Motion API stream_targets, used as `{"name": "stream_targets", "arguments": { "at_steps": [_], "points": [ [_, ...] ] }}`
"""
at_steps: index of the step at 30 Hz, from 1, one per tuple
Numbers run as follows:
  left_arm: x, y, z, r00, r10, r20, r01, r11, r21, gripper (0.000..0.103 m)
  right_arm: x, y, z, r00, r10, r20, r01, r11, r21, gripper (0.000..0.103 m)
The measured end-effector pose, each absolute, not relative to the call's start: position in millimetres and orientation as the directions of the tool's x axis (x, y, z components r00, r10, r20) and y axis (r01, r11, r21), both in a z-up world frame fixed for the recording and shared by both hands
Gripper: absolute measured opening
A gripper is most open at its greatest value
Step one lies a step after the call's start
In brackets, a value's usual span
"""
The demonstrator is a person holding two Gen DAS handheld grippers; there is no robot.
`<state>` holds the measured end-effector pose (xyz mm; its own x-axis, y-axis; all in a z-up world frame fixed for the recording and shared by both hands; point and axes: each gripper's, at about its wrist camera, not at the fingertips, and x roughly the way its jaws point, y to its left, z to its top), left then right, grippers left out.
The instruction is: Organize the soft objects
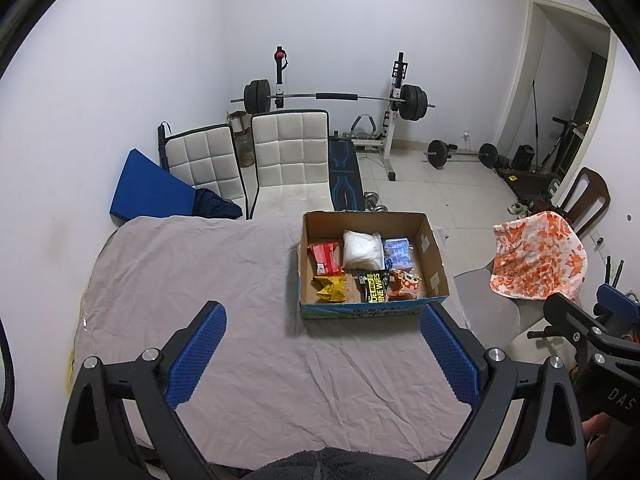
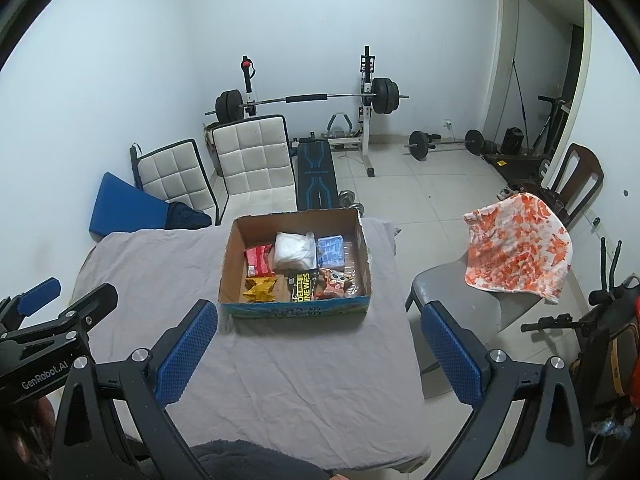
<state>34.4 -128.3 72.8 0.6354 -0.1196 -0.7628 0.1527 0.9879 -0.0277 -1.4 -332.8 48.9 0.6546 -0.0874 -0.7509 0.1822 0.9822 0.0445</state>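
Left wrist: left gripper (image 1: 322, 354) wide open, empty, above the grey cloth (image 1: 200, 280); soft packets sit in the cardboard box (image 1: 434, 258).

Right wrist: right gripper (image 2: 318, 352) wide open, empty. Orange towel (image 2: 520, 248) drapes a chair (image 2: 452, 292), well apart. Packing looks done; next likely reach for the towel.

Brown cardboard box (image 2: 295, 258) with a blue-green printed front, on a wrinkled grey cloth (image 2: 256, 360). Inside: red packet (image 2: 257, 259), white bag (image 2: 294, 255), pale blue pack (image 2: 331, 251), yellow wrapper (image 2: 261, 291), black pack with yellow lettering (image 2: 301, 287), orange patterned pouch (image 2: 335, 283). White towel with orange blotches (image 2: 520, 248). Quilted cream chairs (image 2: 252, 162). Blue textured finger pads (image 2: 187, 350). Blue cushion (image 1: 154, 190).
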Motion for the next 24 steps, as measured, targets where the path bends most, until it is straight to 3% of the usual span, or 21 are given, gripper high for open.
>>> {"name": "stream_targets", "arguments": {
  "at_steps": [24],
  "points": [
    [36.3, -131.6, 77.3, 0.651, -0.106, -0.752, 0.152, 0.988, -0.008, 0.1, 0.2, -325.5, 53.2, 0.659, -0.086, -0.748, 0.174, 0.984, 0.039, 0.103]
  ]
}}
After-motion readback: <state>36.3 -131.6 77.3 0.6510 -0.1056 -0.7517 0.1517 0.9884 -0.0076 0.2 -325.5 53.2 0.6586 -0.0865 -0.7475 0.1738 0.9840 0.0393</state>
